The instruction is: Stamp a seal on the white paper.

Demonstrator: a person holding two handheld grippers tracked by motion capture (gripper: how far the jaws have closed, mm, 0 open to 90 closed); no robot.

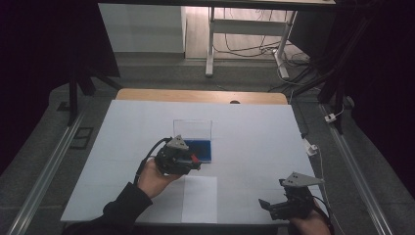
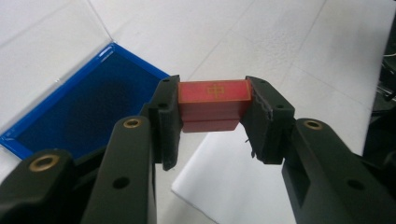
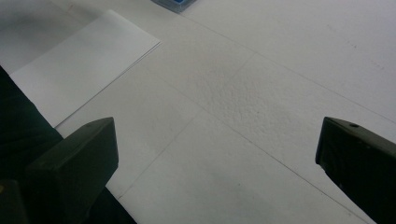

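Right, the left gripper [image 2: 212,109] is pinching a small red rectangular block with a gold mark on its top face [image 2: 214,104], one jaw on each short end, and holding it clear above the white table cover [image 2: 299,42]. Just beside it sits the shallow blue tray with its clear lid standing open [image 2: 79,109], and in the high view that left gripper [image 1: 188,160] hovers at the tray's [image 1: 201,149] near edge. It looks like the block is either headed in or just lifted out; I can't tell which. If it's going in, keep it level, carry it over the blue floor, lower it flat and only then ease the jaws apart, staying off the upright lid. A white sheet of paper [image 1: 199,198] lies below. The right gripper [image 1: 274,205] waits well apart at the near edge, jaws spread wide over bare cover.
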